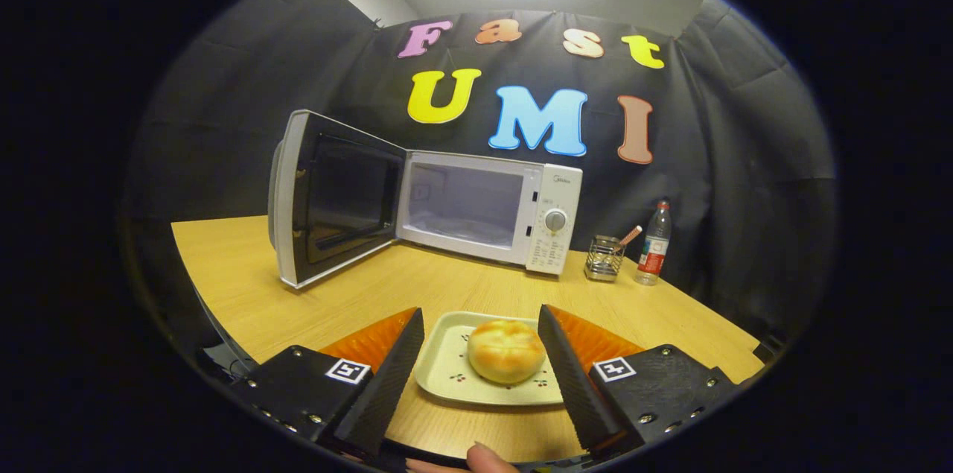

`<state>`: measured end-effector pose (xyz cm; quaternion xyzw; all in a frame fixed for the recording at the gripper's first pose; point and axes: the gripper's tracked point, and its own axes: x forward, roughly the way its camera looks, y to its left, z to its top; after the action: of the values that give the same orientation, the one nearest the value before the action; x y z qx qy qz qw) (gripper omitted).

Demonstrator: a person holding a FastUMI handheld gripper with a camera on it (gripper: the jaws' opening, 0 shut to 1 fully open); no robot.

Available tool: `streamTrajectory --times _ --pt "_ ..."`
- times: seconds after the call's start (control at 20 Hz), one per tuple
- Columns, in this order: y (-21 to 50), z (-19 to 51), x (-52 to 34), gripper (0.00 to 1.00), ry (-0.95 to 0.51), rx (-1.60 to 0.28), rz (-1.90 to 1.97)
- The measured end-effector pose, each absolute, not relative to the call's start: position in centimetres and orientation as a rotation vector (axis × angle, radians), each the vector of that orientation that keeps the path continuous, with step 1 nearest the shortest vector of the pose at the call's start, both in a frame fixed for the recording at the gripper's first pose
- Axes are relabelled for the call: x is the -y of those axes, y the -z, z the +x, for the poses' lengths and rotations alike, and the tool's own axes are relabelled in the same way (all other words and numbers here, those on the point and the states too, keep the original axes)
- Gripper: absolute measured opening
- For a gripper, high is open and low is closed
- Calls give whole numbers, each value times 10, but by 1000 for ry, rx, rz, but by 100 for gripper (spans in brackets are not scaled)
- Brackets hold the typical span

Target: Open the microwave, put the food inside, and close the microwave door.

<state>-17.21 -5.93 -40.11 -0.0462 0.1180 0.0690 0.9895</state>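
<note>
Your hand-held gripper (480, 339) is spread wide, fingers gripping nothing, hovering low over the worktop (357, 294). Between the fingers sits a pale tray (447, 372) carrying a round bun (505, 351); the fingers flank the tray without touching it. Beyond them the microwave (484, 208) stands at the back of the worktop, its door (331, 197) swung fully open to one side, cavity exposed. Beside the microwave: a wire holder (604, 258) and a water bottle (654, 243). Your fingertip (488, 458) shows just behind the gripper.
</note>
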Motion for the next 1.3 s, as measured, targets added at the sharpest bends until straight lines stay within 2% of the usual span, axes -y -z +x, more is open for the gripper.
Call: streamTrajectory --times 0.25,0.45,0.6,0.9,1.3 --pt "440 -161 81 94 -110 -369 -27" --pt "451 -158 79 92 -143 -440 14" --pt "446 -156 76 61 -151 -441 28" --pt "403 -128 59 61 -180 -380 29" --pt "337 -42 8 61 -233 -335 146"
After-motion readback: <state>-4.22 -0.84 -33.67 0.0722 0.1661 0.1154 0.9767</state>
